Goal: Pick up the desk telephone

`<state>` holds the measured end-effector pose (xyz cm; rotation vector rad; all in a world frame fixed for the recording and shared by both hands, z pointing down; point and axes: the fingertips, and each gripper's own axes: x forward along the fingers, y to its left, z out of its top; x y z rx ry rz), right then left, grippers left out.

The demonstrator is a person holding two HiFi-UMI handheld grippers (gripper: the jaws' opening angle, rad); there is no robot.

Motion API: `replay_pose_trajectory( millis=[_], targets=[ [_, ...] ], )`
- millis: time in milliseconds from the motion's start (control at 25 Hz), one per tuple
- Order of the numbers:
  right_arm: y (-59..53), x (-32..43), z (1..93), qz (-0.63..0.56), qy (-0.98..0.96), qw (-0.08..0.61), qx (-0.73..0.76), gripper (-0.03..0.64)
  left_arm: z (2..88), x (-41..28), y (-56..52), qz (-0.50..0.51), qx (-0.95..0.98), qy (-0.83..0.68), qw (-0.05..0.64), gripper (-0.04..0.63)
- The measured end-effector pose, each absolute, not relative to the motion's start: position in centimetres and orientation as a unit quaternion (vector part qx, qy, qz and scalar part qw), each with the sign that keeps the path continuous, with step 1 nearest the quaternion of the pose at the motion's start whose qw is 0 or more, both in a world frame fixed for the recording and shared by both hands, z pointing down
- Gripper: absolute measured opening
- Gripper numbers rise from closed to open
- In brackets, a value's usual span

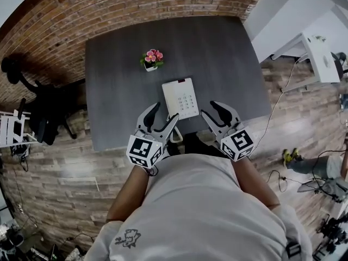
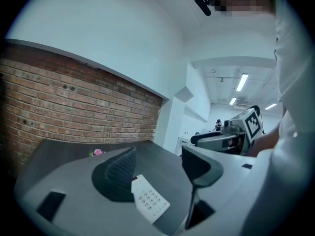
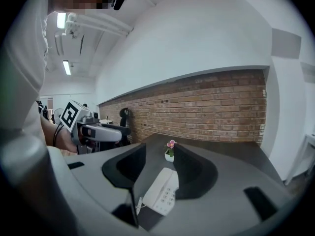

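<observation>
The flat white push-button desk telephone (image 1: 181, 98) lies untouched at centre frame on the dark grey tabletop (image 1: 119, 75), while the left hand-held gripper (image 1: 166, 111) and the right hand-held gripper (image 1: 207, 107) hover wide open and empty beside its lower corners, apparently to flank it for lifting.

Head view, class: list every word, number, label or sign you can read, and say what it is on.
No text can be read.
Keypad of the desk telephone: characters too small.
The left marker cube and right marker cube: black-and-white patterns, no letters.
The shirt print: too small.
</observation>
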<state>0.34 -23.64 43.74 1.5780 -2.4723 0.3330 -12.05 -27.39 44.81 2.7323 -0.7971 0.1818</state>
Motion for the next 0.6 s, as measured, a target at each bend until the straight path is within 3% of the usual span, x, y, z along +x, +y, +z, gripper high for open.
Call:
replay_pose_trajectory(
  millis=[600],
  targets=[
    [-27.3, 2.8, 55.0, 0.219, -0.837, 0.165, 0.474, 0.181, 53.3, -10.7, -29.7, 0.124, 0.925, -0.259, 0.251, 0.308]
  ],
)
